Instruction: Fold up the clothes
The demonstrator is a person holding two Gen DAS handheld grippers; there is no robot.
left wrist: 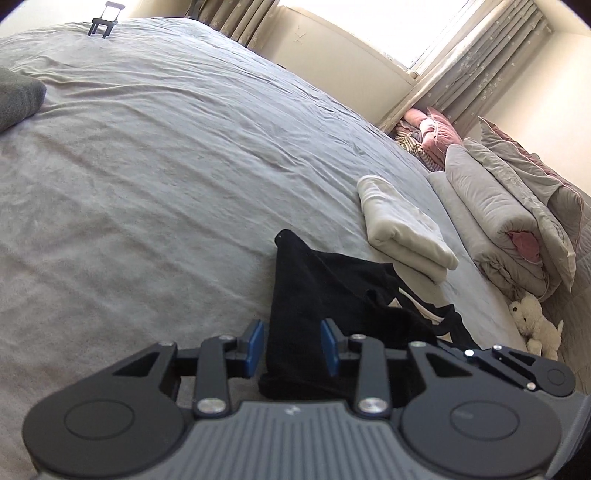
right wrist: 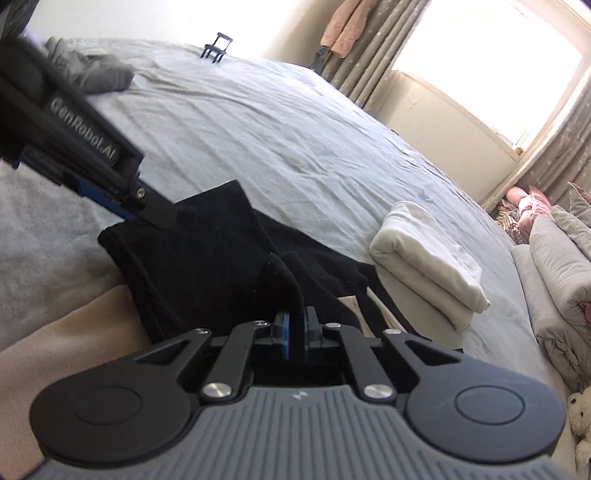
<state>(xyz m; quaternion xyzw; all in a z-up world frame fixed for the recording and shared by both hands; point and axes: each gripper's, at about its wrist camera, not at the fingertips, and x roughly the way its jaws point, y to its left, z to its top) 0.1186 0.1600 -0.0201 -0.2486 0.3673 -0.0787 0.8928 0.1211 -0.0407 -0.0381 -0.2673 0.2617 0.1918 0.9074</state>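
The right wrist view shows what the left wrist view cannot: the left tongs (right wrist: 162,218) from the side, a black body with white lettering slanting down from the upper left of the frame, its tip resting on the black fabric garment (right wrist: 207,251) at its upper left edge. It also shows a beige cloth (right wrist: 74,332) under the garment at the lower left, and a peach cloth (right wrist: 343,33) hung by the curtain at the top. The left wrist view alone shows the whole rolled grey quilt (left wrist: 502,221) with its pink lining, at the right.

In the left wrist view the left tongs (left wrist: 291,347) point down at the bed, blue pads apart, with a raised fold of the black garment (left wrist: 314,295) standing between them; whether the pads press it I cannot tell. The right tongs (right wrist: 293,334) also tilt down, pads drawn nearly together and clamped on a peak of the black cloth at lower centre.

The garment lies crumpled on the wrinkled grey bed sheet (left wrist: 166,166) in the lower middle of both frames. Just to its right sits a folded cream cloth (left wrist: 402,229). A dark grey folded cloth (left wrist: 18,96) lies at the far left, a small black stand (left wrist: 103,24) at the top, and a white plush toy (left wrist: 535,321) at the lower right.
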